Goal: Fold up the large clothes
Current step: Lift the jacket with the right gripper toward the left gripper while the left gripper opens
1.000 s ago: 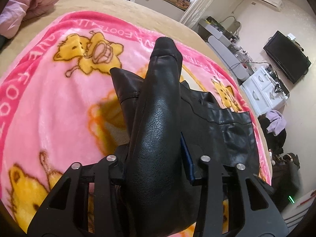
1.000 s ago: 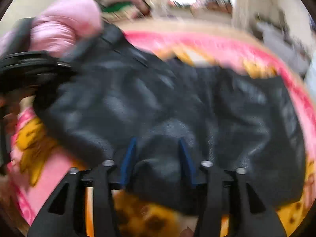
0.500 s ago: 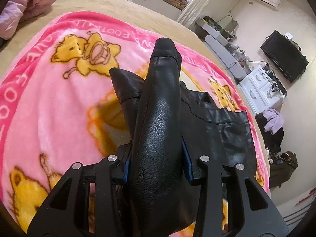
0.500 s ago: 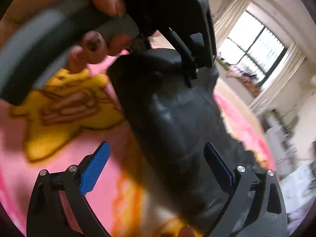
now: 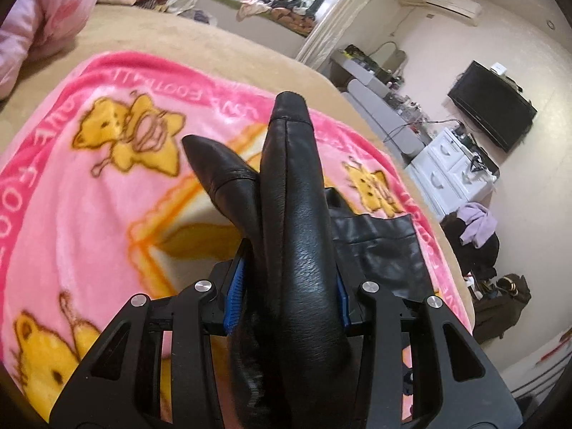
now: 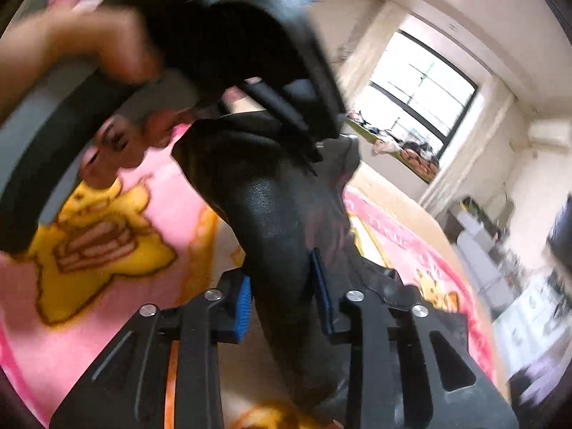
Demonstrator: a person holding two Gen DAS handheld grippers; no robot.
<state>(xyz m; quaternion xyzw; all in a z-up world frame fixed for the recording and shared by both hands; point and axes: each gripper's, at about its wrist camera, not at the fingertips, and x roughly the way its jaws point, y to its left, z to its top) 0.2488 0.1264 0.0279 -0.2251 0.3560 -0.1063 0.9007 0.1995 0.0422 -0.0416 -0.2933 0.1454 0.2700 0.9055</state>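
A black leather jacket [image 5: 300,214] lies partly on the pink cartoon blanket [image 5: 89,196]. My left gripper [image 5: 287,296] is shut on a thick fold of it, and a sleeve sticks out forward past the pads, lifted off the blanket. In the right wrist view the same jacket [image 6: 271,207] hangs from the left gripper's body [image 6: 250,35], which a person's hand [image 6: 89,46] holds just above. My right gripper [image 6: 282,296] is closing, and its blue pads [image 6: 243,307] press on the hanging leather below the left gripper.
The blanket covers a beige bed [image 5: 214,50] with a pink quilt [image 5: 43,25] at the far left. To the right of the bed are white drawers [image 5: 450,175], a TV [image 5: 489,107] and bags on the floor [image 5: 500,300]. Clothes are piled under the window [image 5: 275,3].
My right gripper let go of the jacket's body, swung over beside the left gripper with its jaws wide, then closed on the hanging leather. The left gripper rose slightly with its fold.
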